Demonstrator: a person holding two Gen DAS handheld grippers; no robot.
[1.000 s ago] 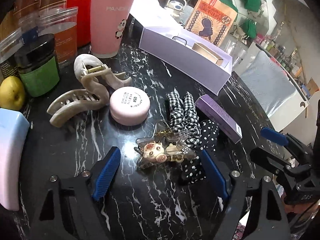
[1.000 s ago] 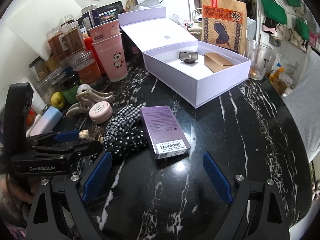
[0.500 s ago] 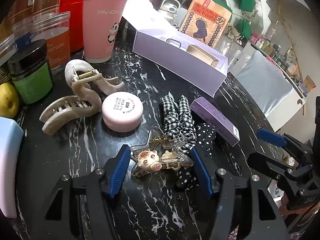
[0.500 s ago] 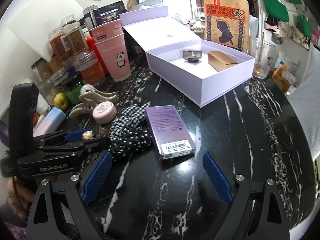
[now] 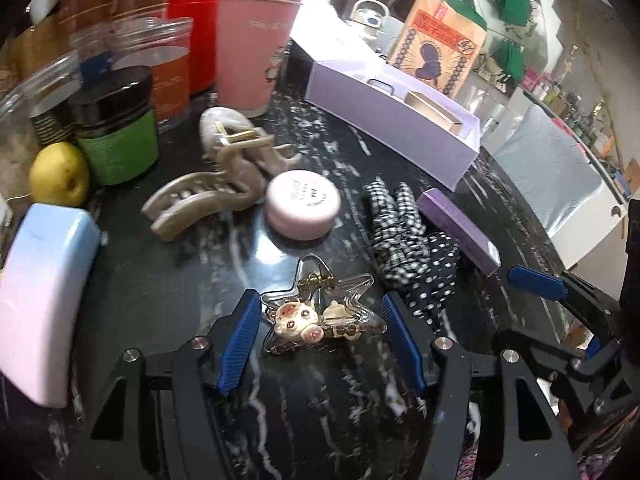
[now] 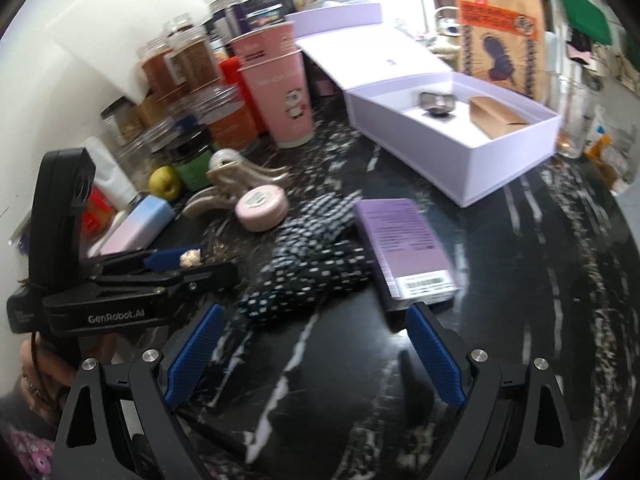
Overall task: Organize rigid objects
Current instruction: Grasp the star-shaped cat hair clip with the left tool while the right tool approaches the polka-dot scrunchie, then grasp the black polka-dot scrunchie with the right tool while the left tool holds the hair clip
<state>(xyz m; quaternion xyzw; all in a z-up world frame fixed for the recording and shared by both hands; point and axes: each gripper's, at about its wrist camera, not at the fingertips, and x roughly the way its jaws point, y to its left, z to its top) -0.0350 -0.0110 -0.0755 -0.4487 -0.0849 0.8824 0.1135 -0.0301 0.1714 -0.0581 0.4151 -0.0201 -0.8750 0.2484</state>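
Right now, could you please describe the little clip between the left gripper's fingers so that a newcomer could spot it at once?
Start at the open lilac box on the black marble table, then come toward the camera past the round pink tin. There, between the blue pads of the left gripper, lies the clear star-shaped hair clip. Unlike the big beige claw clips, it is small, transparent and carries a cartoon animal charm.

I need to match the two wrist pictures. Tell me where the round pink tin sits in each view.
Left wrist: the round pink tin sits at centre, right of the beige hair claw.
Right wrist: the tin sits left of centre, again by the claw.
Shared landmark: the open lilac box beyond it.
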